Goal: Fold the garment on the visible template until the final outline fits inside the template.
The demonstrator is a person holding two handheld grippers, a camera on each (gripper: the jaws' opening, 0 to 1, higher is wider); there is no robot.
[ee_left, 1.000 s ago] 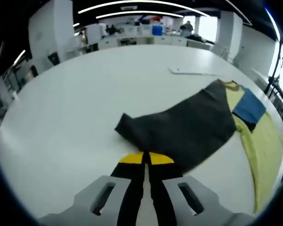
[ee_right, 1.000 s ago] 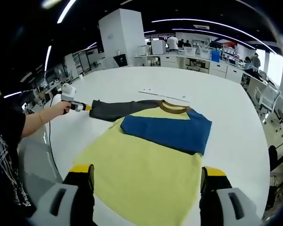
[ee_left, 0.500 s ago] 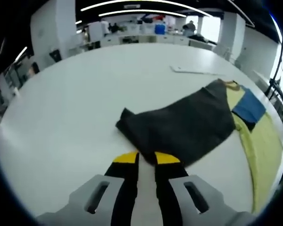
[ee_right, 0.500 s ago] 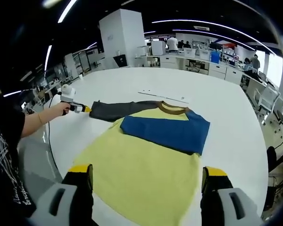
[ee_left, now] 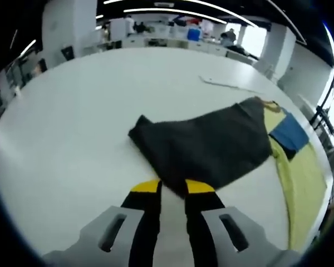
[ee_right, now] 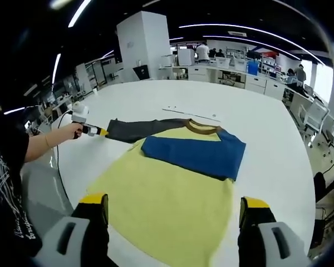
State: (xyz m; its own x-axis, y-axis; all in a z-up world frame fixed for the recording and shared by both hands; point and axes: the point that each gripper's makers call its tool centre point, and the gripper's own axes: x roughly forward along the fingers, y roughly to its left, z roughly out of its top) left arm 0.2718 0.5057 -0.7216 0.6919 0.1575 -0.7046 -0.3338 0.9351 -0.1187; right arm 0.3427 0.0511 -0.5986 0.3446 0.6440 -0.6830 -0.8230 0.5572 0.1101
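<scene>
The garment [ee_right: 172,183] lies flat on the white table [ee_right: 267,128]: yellow body, blue sleeve [ee_right: 195,156] folded across the chest, dark grey sleeve [ee_left: 206,147] stretched out sideways. The left gripper [ee_left: 172,187] sits right at that grey sleeve's edge, jaws a narrow gap apart, holding nothing. The right gripper [ee_right: 172,204] hangs wide open over the yellow hem, empty too

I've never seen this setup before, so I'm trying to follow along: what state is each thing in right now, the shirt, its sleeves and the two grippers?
Yellow shirt body: lying flat on the white table.
Blue sleeve: folded across the chest.
Dark grey sleeve: stretched out sideways, unfolded.
Left gripper: slightly open, tips at the grey sleeve's edge.
Right gripper: wide open above the hem.
</scene>
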